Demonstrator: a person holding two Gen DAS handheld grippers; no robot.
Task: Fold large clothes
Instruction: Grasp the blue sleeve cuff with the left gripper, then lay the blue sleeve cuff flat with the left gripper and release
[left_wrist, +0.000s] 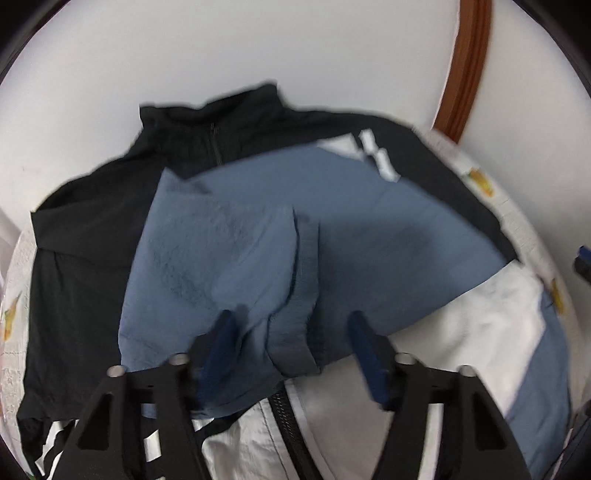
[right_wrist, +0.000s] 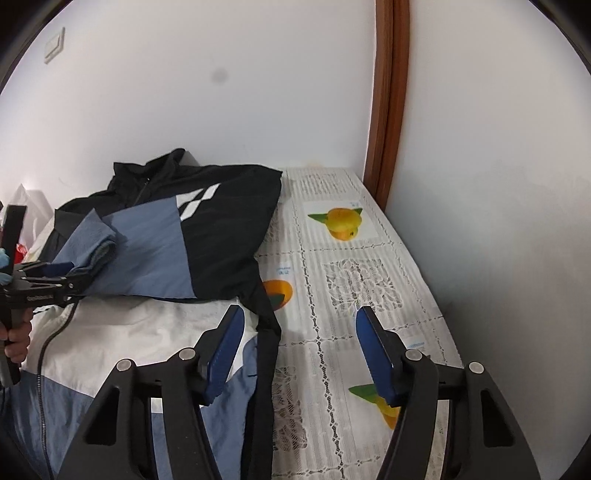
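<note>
A large zip jacket (left_wrist: 424, 192) in black, blue and white lies spread on the table, collar toward the wall. One blue sleeve is folded across the chest, and its grey-blue cuff (left_wrist: 299, 332) lies between the fingers of my left gripper (left_wrist: 293, 345). That gripper is open: the right pad stands clear of the cuff. The right wrist view shows the jacket (right_wrist: 221, 229), the cuff (right_wrist: 99, 247) and the left gripper (right_wrist: 70, 275) from the side, held by a hand (right_wrist: 18, 339). My right gripper (right_wrist: 297, 347) is open over the jacket's black right edge, holding nothing.
A white lace tablecloth (right_wrist: 351, 277) printed with orange fruit covers the table to the right of the jacket. A white wall stands close behind, with a brown wooden frame (right_wrist: 388, 110) at the corner. A white bag (right_wrist: 33, 206) sits at the far left.
</note>
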